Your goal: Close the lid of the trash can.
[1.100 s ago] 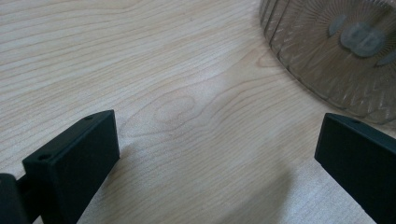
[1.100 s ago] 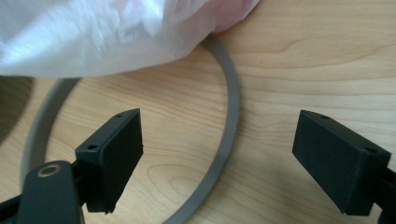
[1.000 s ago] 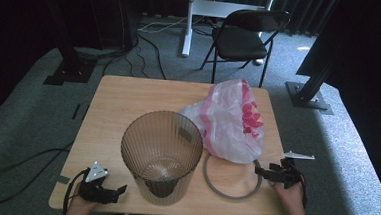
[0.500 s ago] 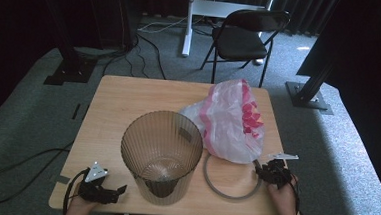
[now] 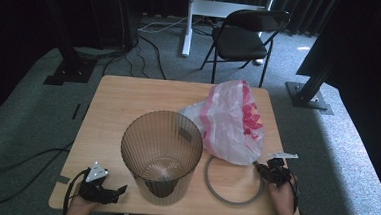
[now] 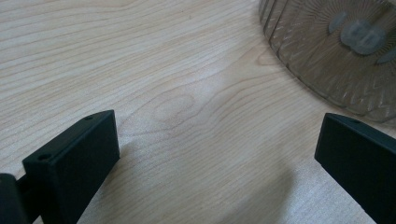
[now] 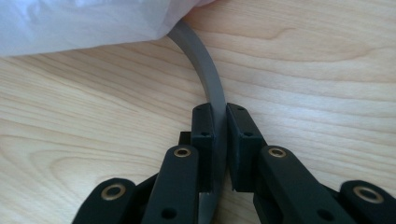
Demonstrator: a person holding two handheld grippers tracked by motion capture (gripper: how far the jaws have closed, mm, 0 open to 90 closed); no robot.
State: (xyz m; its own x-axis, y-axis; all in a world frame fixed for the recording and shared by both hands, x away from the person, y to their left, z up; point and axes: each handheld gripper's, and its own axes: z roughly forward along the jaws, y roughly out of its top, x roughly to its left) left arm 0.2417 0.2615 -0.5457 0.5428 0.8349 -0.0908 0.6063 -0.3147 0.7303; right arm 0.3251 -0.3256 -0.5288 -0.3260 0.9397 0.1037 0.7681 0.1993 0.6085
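A thin grey ring (image 5: 208, 177) lies flat on the wooden table (image 5: 129, 98), between a ribbed brown see-through bin (image 5: 161, 151) and my right gripper (image 5: 263, 170). In the right gripper view the jaws have just been closing, and my right gripper (image 7: 219, 122) is now shut on the ring's (image 7: 201, 51) band. The ring's far end runs under a white and pink plastic bag (image 7: 84, 18). The bag (image 5: 232, 122) lies behind the ring. My left gripper (image 5: 118, 189) rests at the front left, open. In its own view, the left gripper (image 6: 217, 154) holds nothing, with the bin's base (image 6: 336, 51) just ahead.
A black folding chair (image 5: 248, 36) stands on the carpet beyond the table's far edge. Black stand bases sit at the far left (image 5: 70, 72) and far right (image 5: 307, 97). Bare wood stretches across the table's back left.
My right hand has shifted slightly left onto the ring's right edge, and its jaws have closed on the ring. The left hand, bin and bag have stayed put.
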